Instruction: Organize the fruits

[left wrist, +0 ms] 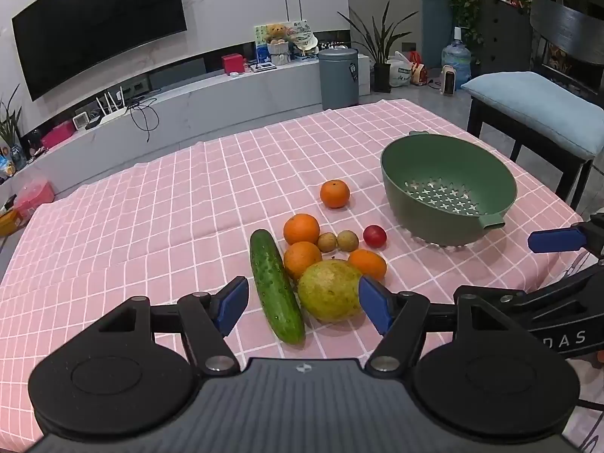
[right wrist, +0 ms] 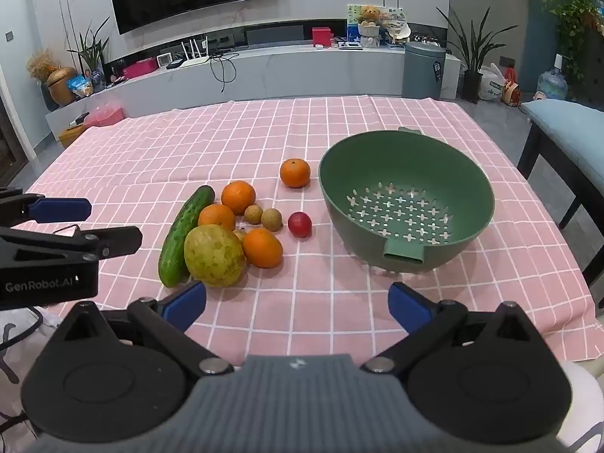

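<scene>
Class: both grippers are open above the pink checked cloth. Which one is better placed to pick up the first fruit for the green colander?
Probably the left gripper: the big yellow-green fruit lies right by its fingertips. The right gripper faces bare pink checked cloth, nearer the empty green perforated colander.

You have a matt pink checked cloth (right wrist: 264,143) over the table. The green colander (right wrist: 407,173) looks like matt, smooth plastic. The cucumber (left wrist: 275,287) is glossy and bumpy, the oranges (left wrist: 302,228) finely dimpled, the big yellow-green fruit (right wrist: 214,255) rough and blotched. Your claws' fingers (right wrist: 185,304) are matt blue.
</scene>
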Motion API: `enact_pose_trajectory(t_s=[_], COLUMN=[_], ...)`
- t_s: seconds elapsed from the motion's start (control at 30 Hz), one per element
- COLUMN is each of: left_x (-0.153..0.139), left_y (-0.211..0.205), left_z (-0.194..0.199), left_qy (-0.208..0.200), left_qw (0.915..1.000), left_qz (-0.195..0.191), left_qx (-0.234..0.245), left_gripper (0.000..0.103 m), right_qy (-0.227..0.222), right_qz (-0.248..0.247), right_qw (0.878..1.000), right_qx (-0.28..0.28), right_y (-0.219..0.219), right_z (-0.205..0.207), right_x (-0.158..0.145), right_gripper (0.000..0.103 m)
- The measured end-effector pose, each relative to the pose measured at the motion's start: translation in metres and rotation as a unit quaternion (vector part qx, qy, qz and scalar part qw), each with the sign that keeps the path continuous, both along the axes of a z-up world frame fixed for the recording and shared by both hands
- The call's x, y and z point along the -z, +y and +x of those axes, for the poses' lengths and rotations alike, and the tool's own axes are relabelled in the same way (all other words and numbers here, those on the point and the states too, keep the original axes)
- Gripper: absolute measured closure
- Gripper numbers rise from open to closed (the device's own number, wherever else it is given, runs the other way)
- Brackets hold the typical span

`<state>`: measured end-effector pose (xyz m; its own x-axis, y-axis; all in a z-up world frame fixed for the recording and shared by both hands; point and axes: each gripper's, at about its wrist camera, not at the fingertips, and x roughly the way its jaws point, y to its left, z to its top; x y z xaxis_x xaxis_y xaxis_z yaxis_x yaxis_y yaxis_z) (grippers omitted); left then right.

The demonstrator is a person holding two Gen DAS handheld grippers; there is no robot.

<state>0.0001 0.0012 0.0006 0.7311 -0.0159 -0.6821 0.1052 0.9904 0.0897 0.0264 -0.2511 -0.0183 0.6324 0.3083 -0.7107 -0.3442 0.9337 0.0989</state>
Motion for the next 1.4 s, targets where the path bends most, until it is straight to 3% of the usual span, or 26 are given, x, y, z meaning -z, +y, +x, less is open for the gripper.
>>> enact_pose_trajectory(t_s=[0.27,0.33,0.47,1.4], left_x=[-0.003,0.002,0.003,0.006], left_y=[0.015,-0.007,-0.009,-0.010], left_z=[-0.003,0.000,0.001,0.000], left_qy=[-0.007,0.006,0.006,0.011], left_qw=[0.9997,0.9998,0.9997,0.9998], left_qz=[-0.015,0.015,0.020,0.010], left_qx=[0.018,0.008,0.013,0.011], left_gripper=[0.025,0.026,0.027,0.027], right_qy=[-0.002,0.001,0.001,0.002], right_qz=[-0.002,-0.003,-0.003,-0.007], right_qw=[1.000,1.000,1.000,1.000], right_qx=[0.000,0.000,0.000,0.001], right_y=[0.000,0.002,0.001,0.000], right_z=[-0.001,-0.002,-0.002,-0.002], right_x=[0.000,0.003,0.001,0.001], right_gripper=[0.005,0.005,0.005,0.005])
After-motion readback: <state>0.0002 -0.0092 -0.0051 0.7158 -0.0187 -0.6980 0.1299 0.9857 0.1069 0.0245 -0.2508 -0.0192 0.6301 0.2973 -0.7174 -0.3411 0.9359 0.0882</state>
